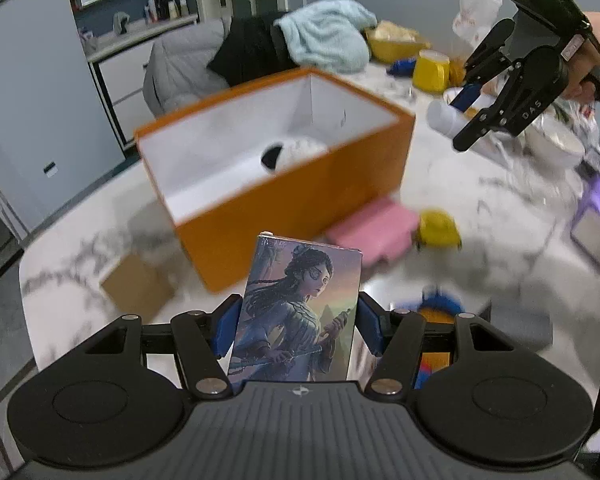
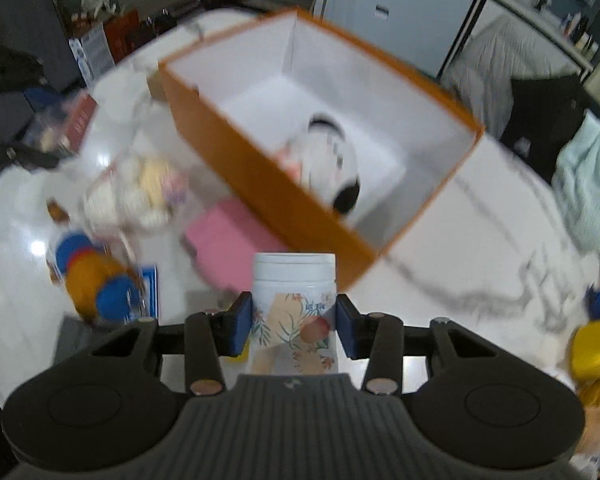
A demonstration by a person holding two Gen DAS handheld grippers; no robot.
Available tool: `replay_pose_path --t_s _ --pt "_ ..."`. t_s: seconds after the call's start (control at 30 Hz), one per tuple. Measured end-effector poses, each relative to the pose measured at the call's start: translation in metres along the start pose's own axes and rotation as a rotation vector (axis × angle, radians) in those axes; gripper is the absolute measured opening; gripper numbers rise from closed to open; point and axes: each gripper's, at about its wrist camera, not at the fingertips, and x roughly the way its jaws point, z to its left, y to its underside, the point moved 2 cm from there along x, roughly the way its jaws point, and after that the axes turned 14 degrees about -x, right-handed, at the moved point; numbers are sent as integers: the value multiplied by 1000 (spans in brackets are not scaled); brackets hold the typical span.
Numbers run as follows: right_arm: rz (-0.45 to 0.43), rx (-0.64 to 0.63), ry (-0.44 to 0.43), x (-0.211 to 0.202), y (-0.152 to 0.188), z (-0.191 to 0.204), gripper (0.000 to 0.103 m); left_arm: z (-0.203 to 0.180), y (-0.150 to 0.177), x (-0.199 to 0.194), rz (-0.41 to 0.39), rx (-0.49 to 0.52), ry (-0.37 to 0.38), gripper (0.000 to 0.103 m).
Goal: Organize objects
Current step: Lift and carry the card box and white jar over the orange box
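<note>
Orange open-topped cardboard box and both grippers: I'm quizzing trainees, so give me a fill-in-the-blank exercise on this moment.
1. The left gripper is shut on an illustrated ____ box.
2. The right gripper grips a white floral jar with a ____ lid.
3. The orange cardboard box is ____ inside.
4. The flat pink box lies ____ the orange box, on the marble table.

Missing: card; white; white; beside

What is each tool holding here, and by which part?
The left tool grips an illustrated card box by its two long side edges. The right tool clamps a white floral jar across its body, below the lid.
</note>
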Motion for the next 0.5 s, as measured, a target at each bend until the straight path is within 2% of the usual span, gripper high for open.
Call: replay_pose_path --t_s 0.23,0.37,0.5 --pt "-78 23 37 -14 -47 -14 46 -10 -47 17 -52 -17 -8 70" --pt "-114 54 64 -14 -67 -23 46 -7 -80 25 -83 -58 -54 70" --pt "-178 113 95 -21 -90 -37 46 2 -113 23 -152 -135 -102 70"
